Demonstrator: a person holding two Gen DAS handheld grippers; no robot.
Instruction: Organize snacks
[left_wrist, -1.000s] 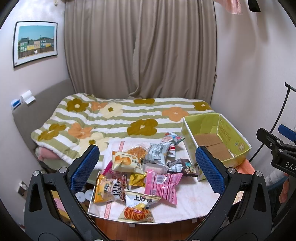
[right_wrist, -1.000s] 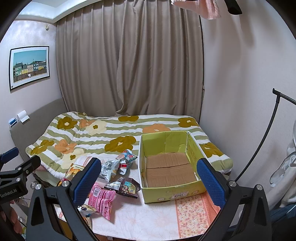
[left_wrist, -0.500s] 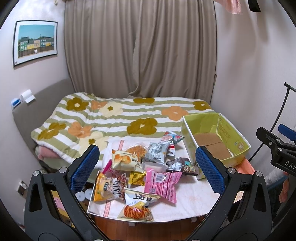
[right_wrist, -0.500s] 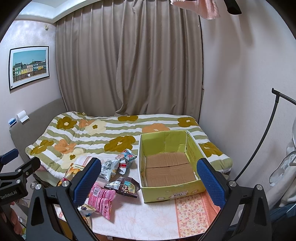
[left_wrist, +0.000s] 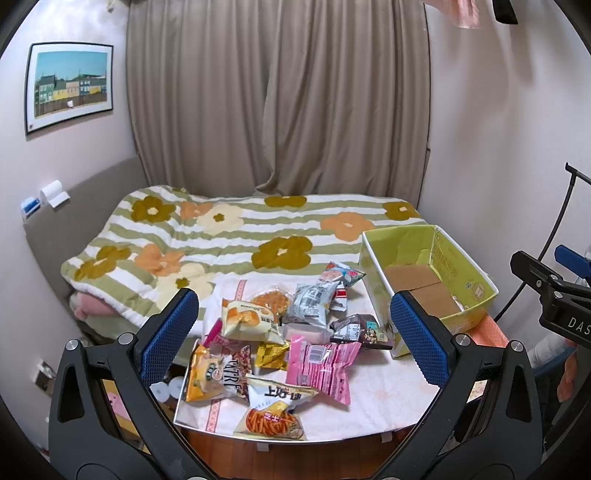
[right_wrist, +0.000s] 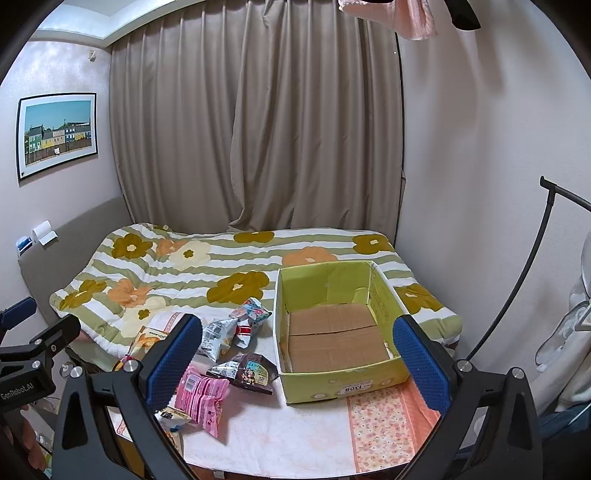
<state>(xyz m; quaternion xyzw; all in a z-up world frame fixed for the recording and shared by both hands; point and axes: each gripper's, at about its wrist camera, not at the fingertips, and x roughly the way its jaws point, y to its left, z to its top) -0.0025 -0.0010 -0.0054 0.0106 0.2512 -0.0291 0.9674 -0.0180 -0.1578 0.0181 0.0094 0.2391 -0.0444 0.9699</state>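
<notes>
Right gripper (right_wrist: 297, 345) jaws spread wide, holding nothing, above the table (right_wrist: 280, 435). Green cardboard box (right_wrist: 334, 384) sits toward the table's far right edge, only bare cardboard visible inside. Pink packet (right_wrist: 201, 395), dark packet (right_wrist: 245, 373) and silver packet (right_wrist: 218, 338) lie left of it. Left gripper (right_wrist: 22, 354) at table's left edge.
</notes>
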